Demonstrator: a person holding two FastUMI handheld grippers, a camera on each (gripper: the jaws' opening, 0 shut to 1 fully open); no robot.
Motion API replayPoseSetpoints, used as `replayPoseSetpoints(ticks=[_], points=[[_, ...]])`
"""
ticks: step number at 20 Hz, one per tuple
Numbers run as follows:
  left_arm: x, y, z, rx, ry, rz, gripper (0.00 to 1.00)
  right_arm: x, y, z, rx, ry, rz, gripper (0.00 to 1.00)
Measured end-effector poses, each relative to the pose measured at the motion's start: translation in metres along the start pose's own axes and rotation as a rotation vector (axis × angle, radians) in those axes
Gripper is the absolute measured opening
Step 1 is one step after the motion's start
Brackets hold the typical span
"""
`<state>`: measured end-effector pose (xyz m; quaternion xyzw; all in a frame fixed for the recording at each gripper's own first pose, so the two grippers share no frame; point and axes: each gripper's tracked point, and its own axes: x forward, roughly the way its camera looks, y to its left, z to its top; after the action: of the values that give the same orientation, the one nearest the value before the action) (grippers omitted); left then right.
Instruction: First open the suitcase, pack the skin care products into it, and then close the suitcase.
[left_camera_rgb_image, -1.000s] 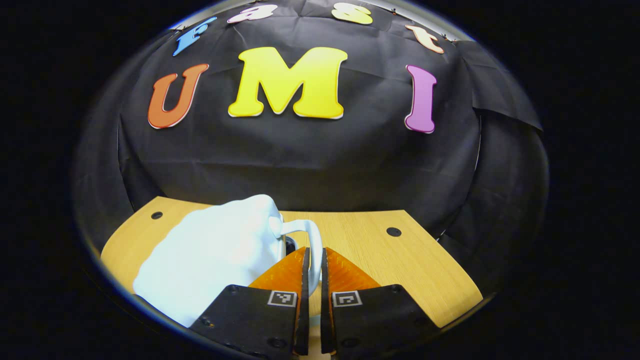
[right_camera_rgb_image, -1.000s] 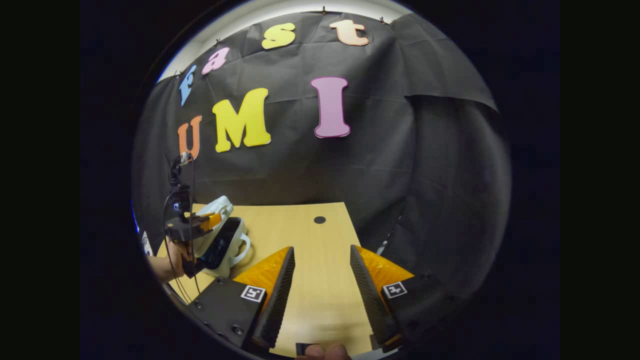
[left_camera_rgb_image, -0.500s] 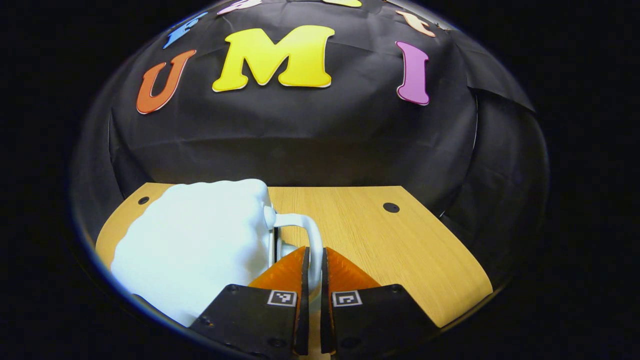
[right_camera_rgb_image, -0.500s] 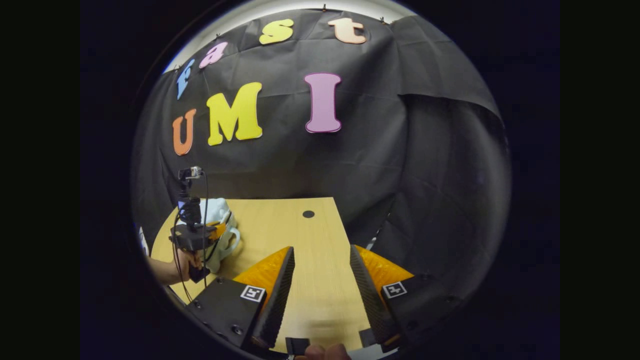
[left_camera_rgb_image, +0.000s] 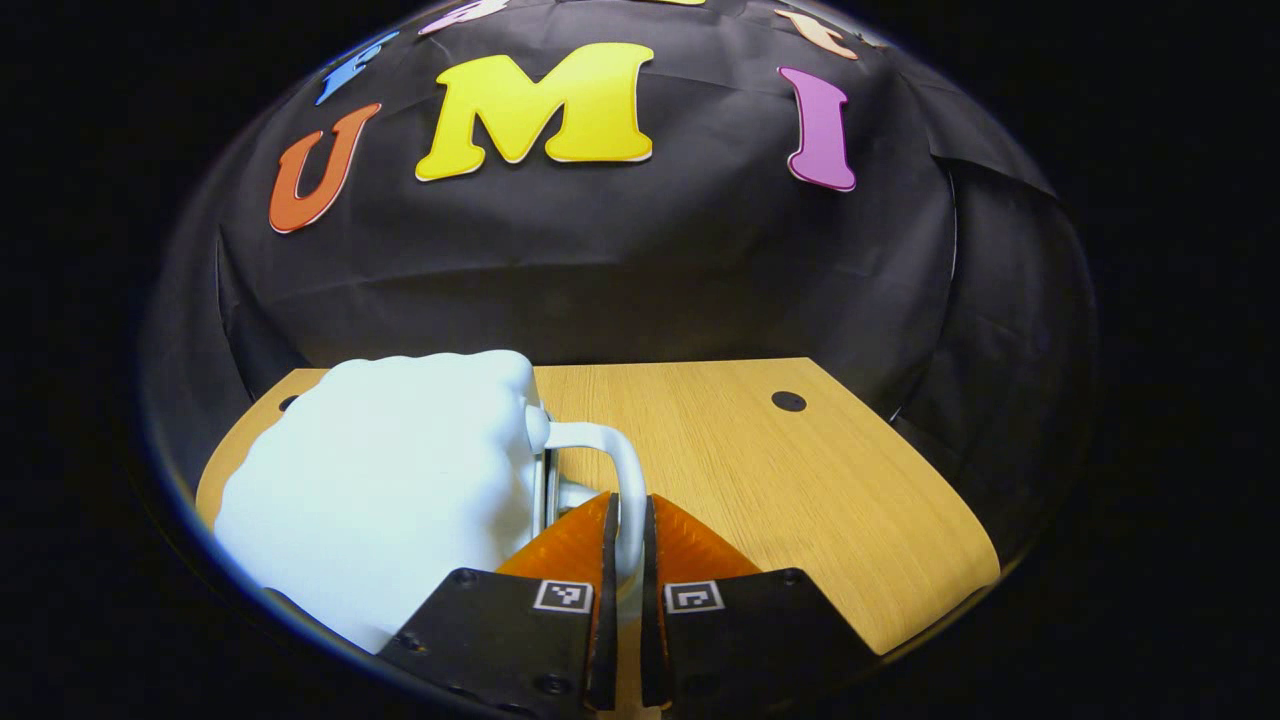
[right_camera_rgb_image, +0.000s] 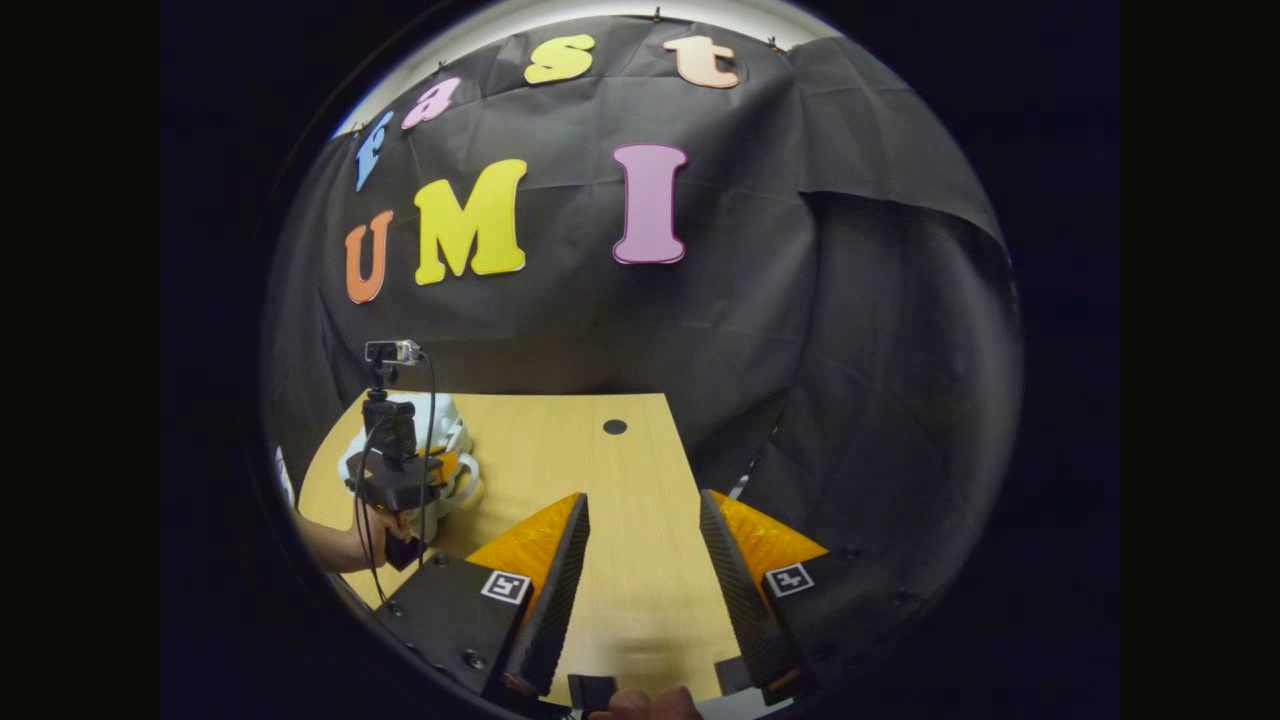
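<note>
On the table (left_camera_rgb_image: 800, 480), left gripper (left_camera_rgb_image: 625, 535) clamps the suitcase (left_camera_rgb_image: 390, 490) handle (left_camera_rgb_image: 628, 480).

The suitcase (left_camera_rgb_image: 390, 500) is set on the table (left_camera_rgb_image: 800, 500) toward its left side, handle (left_camera_rgb_image: 615, 480) turned rightward. The handle is clamped between the left gripper (left_camera_rgb_image: 625, 540) fingers (near edge), while the right gripper (right_camera_rgb_image: 640, 560) is held well right, over bare table.

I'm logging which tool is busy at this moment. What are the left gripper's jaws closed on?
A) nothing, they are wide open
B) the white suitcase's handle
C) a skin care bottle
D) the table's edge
B: in the left gripper view the left gripper has its jaws pressed together on the curved handle of the white suitcase.
</note>
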<state>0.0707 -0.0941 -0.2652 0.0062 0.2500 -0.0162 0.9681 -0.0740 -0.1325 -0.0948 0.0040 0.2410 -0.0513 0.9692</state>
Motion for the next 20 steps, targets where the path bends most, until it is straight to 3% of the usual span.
replayPoseSetpoints(ticks=[9, 13, 14, 15, 18, 20], points=[[0.009, -0.009, -0.016, 0.119, 0.032, 0.094, 0.18, -0.004, -0.008, 0.002, -0.001, -0.003, -0.022, 0.67], [0.01, -0.01, -0.024, 0.058, 0.063, 0.098, 0.31, -0.007, -0.014, 0.002, -0.005, -0.004, -0.032, 0.67], [0.009, -0.013, -0.023, 0.055, 0.06, 0.09, 0.4, -0.007, -0.015, 0.001, -0.006, -0.006, -0.031, 0.66], [0.008, -0.015, -0.022, 0.053, 0.057, 0.084, 0.34, -0.007, -0.016, 0.002, -0.005, -0.007, -0.031, 0.66], [-0.003, -0.017, -0.012, 0.05, 0.028, 0.07, 0.56, -0.005, -0.014, 0.006, 0.006, -0.018, -0.017, 0.66], [-0.02, -0.018, 0.005, 0.03, -0.014, 0.061, 0.61, -0.003, -0.007, 0.011, 0.014, -0.034, -0.003, 0.66]])
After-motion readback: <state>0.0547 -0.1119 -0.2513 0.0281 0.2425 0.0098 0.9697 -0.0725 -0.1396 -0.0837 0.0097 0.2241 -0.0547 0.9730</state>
